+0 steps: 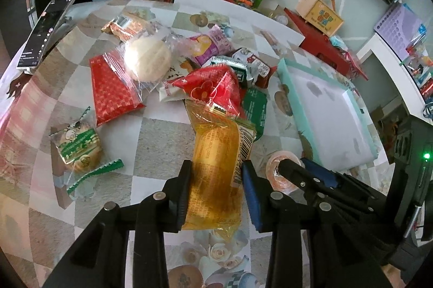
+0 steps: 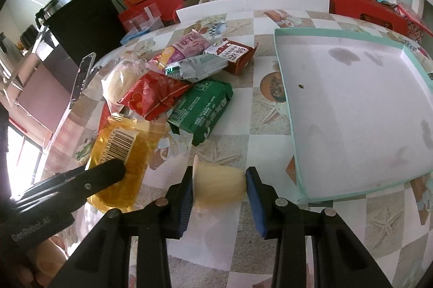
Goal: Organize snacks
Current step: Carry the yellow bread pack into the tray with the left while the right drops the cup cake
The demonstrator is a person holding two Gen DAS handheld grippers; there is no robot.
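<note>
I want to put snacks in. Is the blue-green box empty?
Nearly empty: the box holds no snacks, only stains and one tiny crumb.

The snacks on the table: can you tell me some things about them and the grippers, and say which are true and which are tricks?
1. The left gripper is shut on the yellow packet. True.
2. The right gripper is open and holds nothing. False: it is shut on a pale jelly cup.
3. The teal tray already holds three snacks. False: no snack lies in it, only stains and a crumb.
4. The green packet lies on the table beside the tray. True.
5. A phone stands propped at the table's edge. True.
</note>
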